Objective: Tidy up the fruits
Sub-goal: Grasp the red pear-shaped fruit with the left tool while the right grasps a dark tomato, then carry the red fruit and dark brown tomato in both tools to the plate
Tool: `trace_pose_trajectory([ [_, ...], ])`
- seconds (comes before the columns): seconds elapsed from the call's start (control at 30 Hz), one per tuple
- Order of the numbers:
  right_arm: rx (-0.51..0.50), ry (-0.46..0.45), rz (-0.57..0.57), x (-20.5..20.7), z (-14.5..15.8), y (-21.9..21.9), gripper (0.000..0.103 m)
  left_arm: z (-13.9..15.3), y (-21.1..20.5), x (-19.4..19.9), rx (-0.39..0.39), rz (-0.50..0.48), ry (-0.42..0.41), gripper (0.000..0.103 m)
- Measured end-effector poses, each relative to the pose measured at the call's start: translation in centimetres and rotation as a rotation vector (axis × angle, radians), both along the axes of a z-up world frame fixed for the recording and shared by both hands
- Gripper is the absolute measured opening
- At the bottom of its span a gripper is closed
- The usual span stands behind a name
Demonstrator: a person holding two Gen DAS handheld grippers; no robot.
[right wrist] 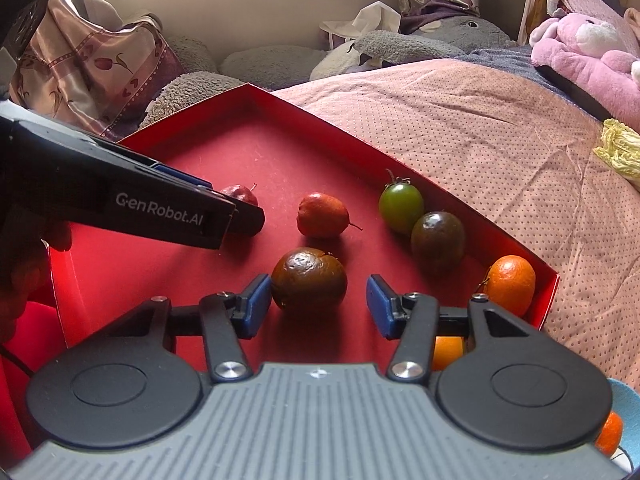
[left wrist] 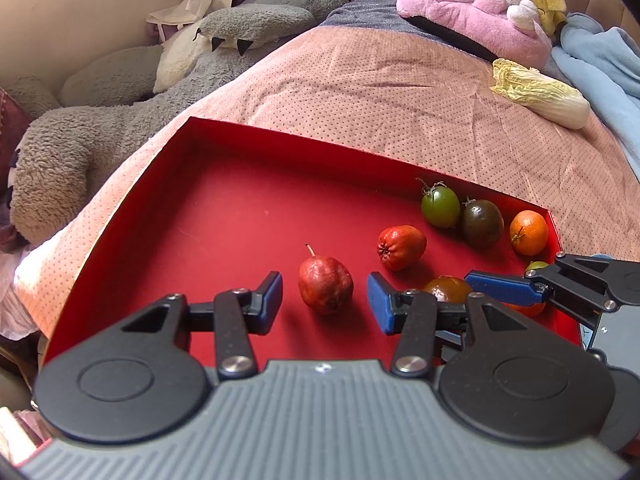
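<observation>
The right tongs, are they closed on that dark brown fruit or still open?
Open. The right tongs straddle the dark brown fruit; the left pad looks about touching, the right pad stands clear.

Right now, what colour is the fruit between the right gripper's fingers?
Dark brown-green with a glossy patch: the dark tomato, clearest in the right wrist view.

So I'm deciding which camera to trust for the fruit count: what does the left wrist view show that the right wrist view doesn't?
Only the left wrist view shows the whole cabbage and the dark red pear unobstructed between the open left gripper. Only the right shows the patterned curtain and the brown tomato in full, the right gripper open around it. Both show the red tray, green tomato and orange.
</observation>
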State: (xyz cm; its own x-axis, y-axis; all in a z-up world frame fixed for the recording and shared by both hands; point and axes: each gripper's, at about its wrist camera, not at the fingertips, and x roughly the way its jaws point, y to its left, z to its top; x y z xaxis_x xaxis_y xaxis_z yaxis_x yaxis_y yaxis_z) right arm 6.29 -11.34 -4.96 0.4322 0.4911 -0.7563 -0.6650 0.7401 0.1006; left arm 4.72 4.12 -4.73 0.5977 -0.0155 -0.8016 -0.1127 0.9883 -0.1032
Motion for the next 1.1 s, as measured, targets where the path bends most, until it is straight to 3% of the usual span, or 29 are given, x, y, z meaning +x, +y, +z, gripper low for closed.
trace_pose_trajectory([
  [0.27, 0.012, -0.007, 0.006, -0.1, 0.2, 0.2, 0.046, -0.5, 0.1, 0.4, -0.005, 0.003, 0.019, 0.048],
  [0.3, 0.011, -0.009, 0.003, -0.1, 0.2, 0.2, 0.046, -0.5, 0.1, 0.4, -0.002, 0.006, 0.019, 0.047],
  [0.33, 0.01, -0.009, 0.002, -0.1, 0.2, 0.1, 0.046, -0.5, 0.1, 0.4, -0.004, 0.007, 0.017, 0.038],
  [0.43, 0.008, -0.009, -0.006, -0.2, 0.3, -0.2, 0.046, -0.5, 0.3, 0.5, -0.023, 0.012, 0.015, 0.035],
  [0.63, 0.009, -0.006, -0.024, -0.7, 0.4, -1.2, 0.046, -0.6, 0.0, 0.5, -0.009, 0.002, 0.01, 0.034],
  [1.1, 0.046, -0.016, -0.06, -2.9, 2.2, -4.0, 0.046, 0.7, 0.2, -0.8, -0.058, -0.013, -0.061, 0.034],
])
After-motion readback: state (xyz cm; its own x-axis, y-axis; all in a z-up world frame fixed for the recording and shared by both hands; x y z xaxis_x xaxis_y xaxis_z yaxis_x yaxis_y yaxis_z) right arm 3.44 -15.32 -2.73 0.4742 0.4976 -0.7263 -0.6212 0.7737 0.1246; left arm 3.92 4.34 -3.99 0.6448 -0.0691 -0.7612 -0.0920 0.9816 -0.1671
